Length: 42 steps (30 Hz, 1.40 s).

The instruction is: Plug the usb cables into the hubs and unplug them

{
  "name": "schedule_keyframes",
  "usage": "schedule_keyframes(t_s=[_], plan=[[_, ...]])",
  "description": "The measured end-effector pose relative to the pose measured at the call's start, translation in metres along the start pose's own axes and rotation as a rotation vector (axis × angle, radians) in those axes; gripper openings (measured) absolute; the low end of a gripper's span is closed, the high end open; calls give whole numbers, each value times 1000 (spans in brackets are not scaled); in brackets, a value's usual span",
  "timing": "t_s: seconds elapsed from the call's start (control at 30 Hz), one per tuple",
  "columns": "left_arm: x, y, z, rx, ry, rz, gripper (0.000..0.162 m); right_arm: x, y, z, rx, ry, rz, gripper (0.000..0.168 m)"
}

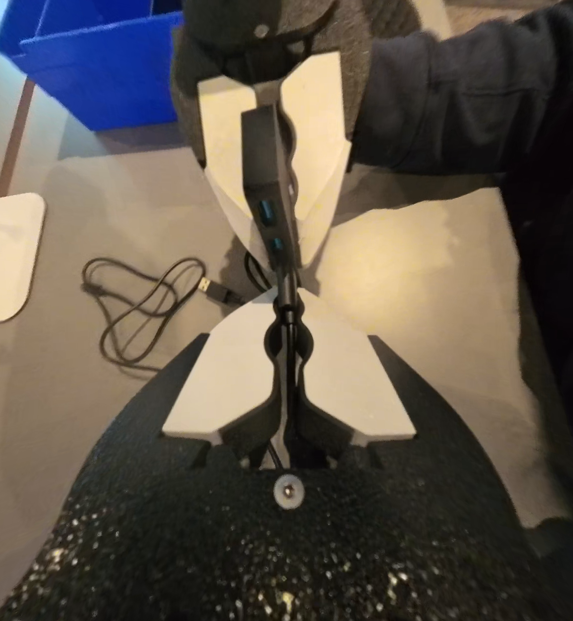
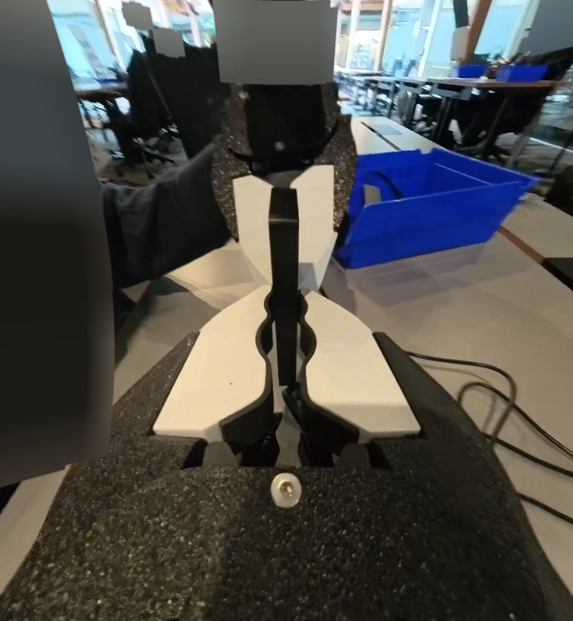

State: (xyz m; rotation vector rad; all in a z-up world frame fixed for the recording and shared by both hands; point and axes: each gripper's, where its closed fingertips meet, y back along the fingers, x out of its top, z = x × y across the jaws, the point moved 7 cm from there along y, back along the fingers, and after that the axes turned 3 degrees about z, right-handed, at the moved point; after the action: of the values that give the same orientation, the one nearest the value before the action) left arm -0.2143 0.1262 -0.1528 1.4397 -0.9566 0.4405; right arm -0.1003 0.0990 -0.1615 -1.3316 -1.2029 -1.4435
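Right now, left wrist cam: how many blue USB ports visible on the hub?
2. Both sit on the hub edge facing the camera: upper port, lower port nearer the plugged cable. More may be hidden under the right gripper fingers.

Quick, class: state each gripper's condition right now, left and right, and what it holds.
Left gripper: shut on the USB cable plug at the hub's end.
Right gripper: shut on the black USB hub.
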Motion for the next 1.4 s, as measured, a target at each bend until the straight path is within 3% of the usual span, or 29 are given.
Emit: schedule_keyframes(t_s=[0.03,0.3,0.67,0.77,1.07,1.23,1.4], plan=[[0,1,2,-31,2,18,3,1,0,-2,31,-20,5,11],[-7,-8,1,-57,98,6,5,-9,-1,2,30,-52,-38,11],[1,0,0,45,35,79,21,-9,3,3,9,-44,-34,11],[0,-1,1,52,13,41,9,-8,2,3,6,-40,-32,11],[6,1,7,-57,37,140,8,-3,8,-4,96,-67,-9,11],[5,-5,0,97,-44,162,7,-1,14,1,-46,22,-66,11],[4,-5,5,-38,8,201,7,-1,14,-5,31,-2,-82,11]])
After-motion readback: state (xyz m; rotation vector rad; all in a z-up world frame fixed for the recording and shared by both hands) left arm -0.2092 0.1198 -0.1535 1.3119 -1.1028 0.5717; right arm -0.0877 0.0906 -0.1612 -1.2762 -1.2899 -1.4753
